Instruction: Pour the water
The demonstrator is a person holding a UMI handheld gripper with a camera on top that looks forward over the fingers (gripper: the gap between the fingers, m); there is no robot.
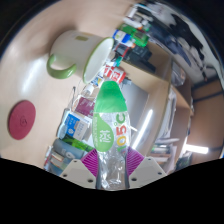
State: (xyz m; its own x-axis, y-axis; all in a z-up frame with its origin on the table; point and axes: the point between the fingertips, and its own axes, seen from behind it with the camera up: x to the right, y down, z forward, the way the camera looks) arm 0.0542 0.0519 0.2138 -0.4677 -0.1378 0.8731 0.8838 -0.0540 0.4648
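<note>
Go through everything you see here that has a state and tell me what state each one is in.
Bottle: held between the fingers, tilted, cap end pointing away, green label facing the camera.
Gripper: shut on the bottle, pink pads pressing its sides.
Kettle: lid closed, standing on the table beyond the bottle.

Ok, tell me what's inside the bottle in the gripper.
The gripper is shut on the bottle. Its clear lower part shows no coloured contents; whether water is inside cannot be told. The green label covers the middle, hiding any liquid level there.
</note>
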